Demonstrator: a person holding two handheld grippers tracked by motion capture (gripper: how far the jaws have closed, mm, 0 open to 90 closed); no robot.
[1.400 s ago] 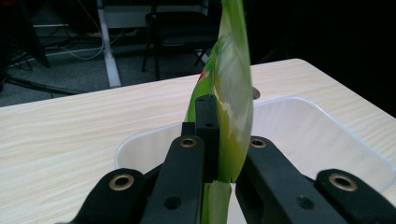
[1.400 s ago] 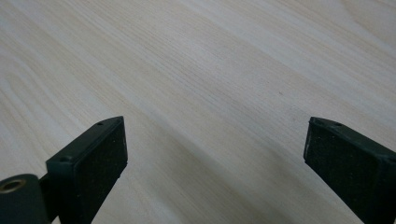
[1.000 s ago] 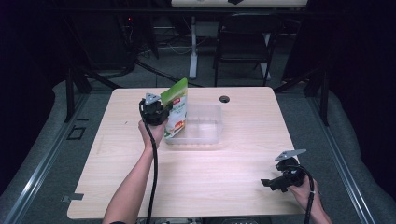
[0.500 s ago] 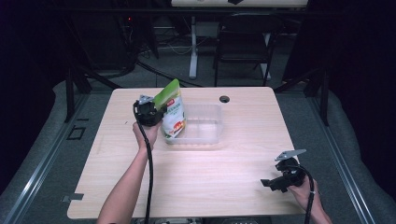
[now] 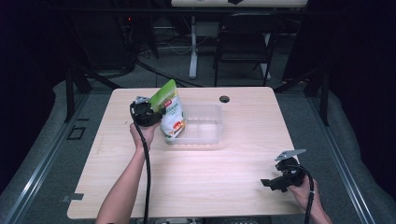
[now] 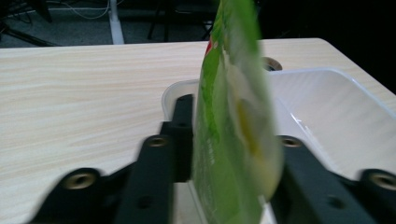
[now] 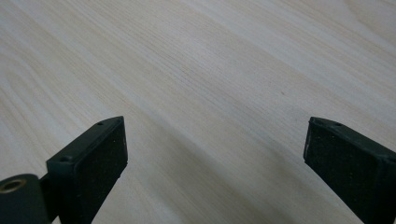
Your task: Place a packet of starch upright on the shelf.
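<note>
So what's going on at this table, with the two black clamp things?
A person holds a gripper in each hand. The left gripper is clamped on a green and white pouch, holding it upright at the left end of a clear plastic tub on the wooden table. The right gripper rests near the table's right front corner, jaws wide open, holding nothing.

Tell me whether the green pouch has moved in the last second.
Yes. The green pouch, in the left claw, shifted left, toward the clear tray's left edge.
</note>
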